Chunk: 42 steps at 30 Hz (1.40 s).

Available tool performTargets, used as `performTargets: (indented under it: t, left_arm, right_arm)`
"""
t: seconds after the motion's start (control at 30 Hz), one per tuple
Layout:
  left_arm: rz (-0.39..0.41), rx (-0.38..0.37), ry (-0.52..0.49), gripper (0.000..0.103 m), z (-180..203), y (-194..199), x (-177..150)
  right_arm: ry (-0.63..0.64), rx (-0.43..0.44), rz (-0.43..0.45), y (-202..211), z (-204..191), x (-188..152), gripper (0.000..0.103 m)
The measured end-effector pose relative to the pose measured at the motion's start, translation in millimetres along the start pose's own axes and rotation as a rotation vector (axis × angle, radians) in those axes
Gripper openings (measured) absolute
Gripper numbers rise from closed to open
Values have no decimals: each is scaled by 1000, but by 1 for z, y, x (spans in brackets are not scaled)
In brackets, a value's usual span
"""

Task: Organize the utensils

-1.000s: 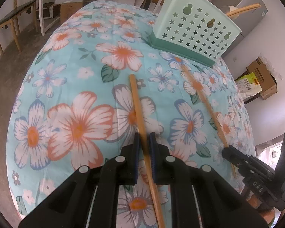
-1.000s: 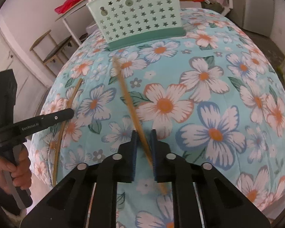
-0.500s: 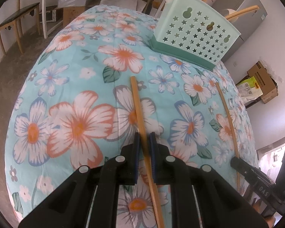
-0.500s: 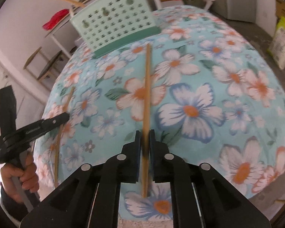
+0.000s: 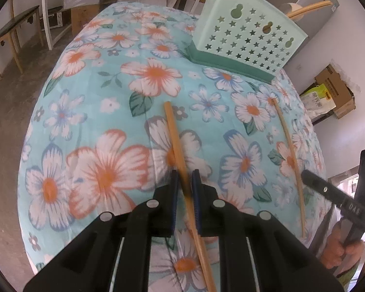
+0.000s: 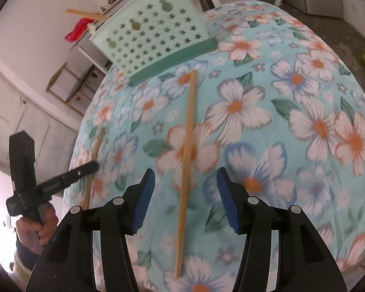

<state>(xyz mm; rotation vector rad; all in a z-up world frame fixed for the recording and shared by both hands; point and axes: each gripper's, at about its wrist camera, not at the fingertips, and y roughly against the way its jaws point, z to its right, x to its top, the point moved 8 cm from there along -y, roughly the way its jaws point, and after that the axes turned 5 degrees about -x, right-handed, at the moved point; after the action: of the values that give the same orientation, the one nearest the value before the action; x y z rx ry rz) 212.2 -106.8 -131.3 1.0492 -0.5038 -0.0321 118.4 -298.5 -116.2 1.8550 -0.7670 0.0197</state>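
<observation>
Floral tablecloth (image 5: 104, 112) under left gripper (image 5: 184, 185) clamping a chopstick (image 5: 174, 133), right gripper (image 6: 186, 189) just spread apart.

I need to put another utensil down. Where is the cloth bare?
Bare: the wide flowered cloth right of the released chopstick, and left of the clamped chopstick. Crowded: the strip between both chopsticks, and by the green holder.

White letters "DAS" stand on the black finger of the right gripper (image 5: 333, 198), seen to the right of the left claw, while the print on the left gripper (image 6: 60, 182) and on the yellow-green bag (image 5: 318, 99) is too blurred to read.
</observation>
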Motion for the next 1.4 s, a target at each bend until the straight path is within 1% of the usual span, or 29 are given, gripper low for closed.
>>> performTargets:
  t: [0.1, 0.27, 0.3, 0.4, 0.5, 0.53, 0.63, 0.87, 1.1, 1.4]
  left_arm:
    - [-10, 10, 13, 11, -1, -2, 6]
    - [-17, 23, 26, 11, -5, -8, 15]
    - [-16, 28, 26, 11, -6, -10, 17]
    - [-10, 40, 28, 11, -7, -13, 20]
    - [-1, 58, 24, 10, -7, -15, 22]
    - [2, 63, 24, 10, -8, -15, 22]
    - [14, 84, 15, 9, -7, -14, 22]
    - [34, 135, -12, 6, -2, -7, 16]
    - [39, 155, -24, 6, 0, -7, 14]
    - [33, 162, -25, 6, -1, -10, 14]
  right_arm:
    - [-12, 14, -2, -6, 2, 13, 49]
    - [-33, 29, -14, -22, 1, 32, 35]
    - [-36, 29, -18, -26, 2, 36, 34]
    - [-50, 26, -19, -36, 1, 43, 24]
    - [-83, 22, -20, -45, 3, 46, 8]
    - [-93, 26, -20, -46, 4, 46, 5]
    - [-108, 34, -16, -44, 6, 45, 5]
    - [-97, 34, -20, -32, 5, 29, 5]
    - [-76, 34, -30, -33, -2, 24, 5]
    - [-77, 44, -43, -40, -5, 26, 5]
